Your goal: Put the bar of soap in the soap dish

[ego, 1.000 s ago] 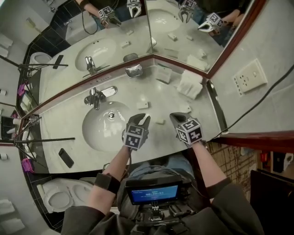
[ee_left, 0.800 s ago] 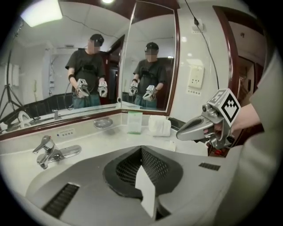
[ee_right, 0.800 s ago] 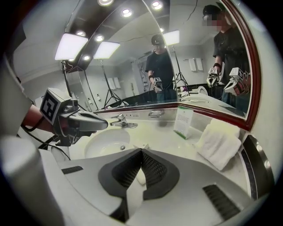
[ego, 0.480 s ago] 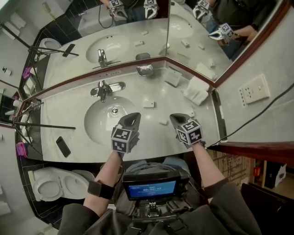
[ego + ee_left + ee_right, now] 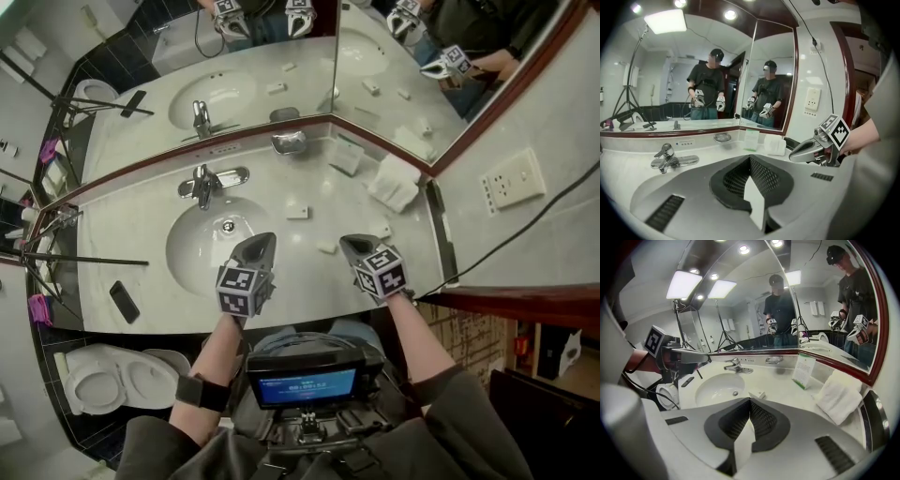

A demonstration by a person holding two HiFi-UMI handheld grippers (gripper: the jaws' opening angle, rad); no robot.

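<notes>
Both the left gripper [image 5: 260, 244] and right gripper [image 5: 352, 245] were closed and empty, the nearest bar of soap [image 5: 325, 247] lying on the counter [image 5: 309, 281] between them, well short of the far soap dish [image 5: 289, 142] — light, stiff, likely slick, best pinched across its narrow sides.

Counter [image 5: 272, 187] inventory: one sink [image 5: 202, 255], one faucet [image 5: 202, 183], one soap dish [image 5: 288, 142], three small white bars [image 5: 297, 213] [image 5: 325, 247] [image 5: 381, 230], one folded towel [image 5: 394, 183], one card [image 5: 345, 155], one phone [image 5: 124, 301]. Off the counter: one toilet [image 5: 103, 389], one wall socket [image 5: 511, 178], two mirror panels [image 5: 244, 75] [image 5: 394, 56].
</notes>
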